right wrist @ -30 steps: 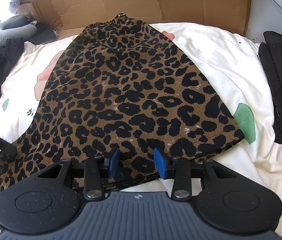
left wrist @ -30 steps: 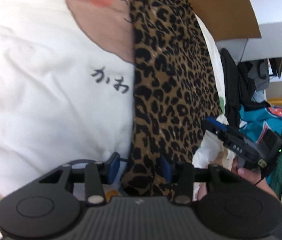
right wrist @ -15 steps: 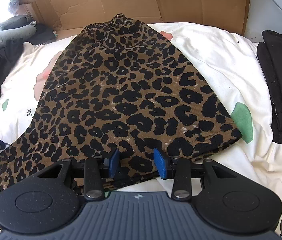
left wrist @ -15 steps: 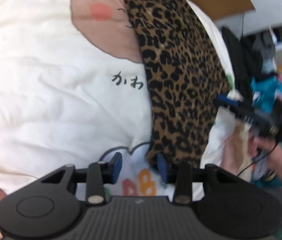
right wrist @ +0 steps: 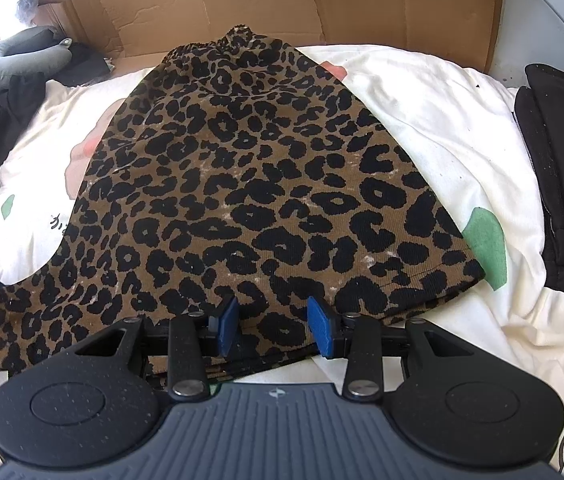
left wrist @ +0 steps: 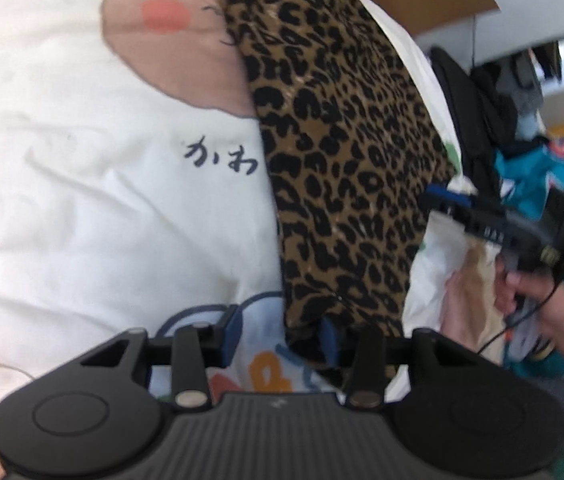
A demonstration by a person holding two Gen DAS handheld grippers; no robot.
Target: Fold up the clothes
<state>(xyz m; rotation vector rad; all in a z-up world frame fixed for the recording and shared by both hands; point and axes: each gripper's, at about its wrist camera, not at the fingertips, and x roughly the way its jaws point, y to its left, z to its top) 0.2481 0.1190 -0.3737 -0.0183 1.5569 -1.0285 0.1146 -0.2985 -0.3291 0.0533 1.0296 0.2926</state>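
Both wrist views steeply downward, shared garment (left wrist: 342,160)

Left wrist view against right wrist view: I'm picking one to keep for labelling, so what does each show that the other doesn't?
Only the left wrist view shows the black handwritten characters printed on the white sheet, the teal clothing and the hand holding the right gripper.

Only the right wrist view shows the whole leopard-print garment up to its waistband, the cardboard behind it and the folded black garment.

Both show the leopard garment lying on the sheet, with open blue pads at its near hem.
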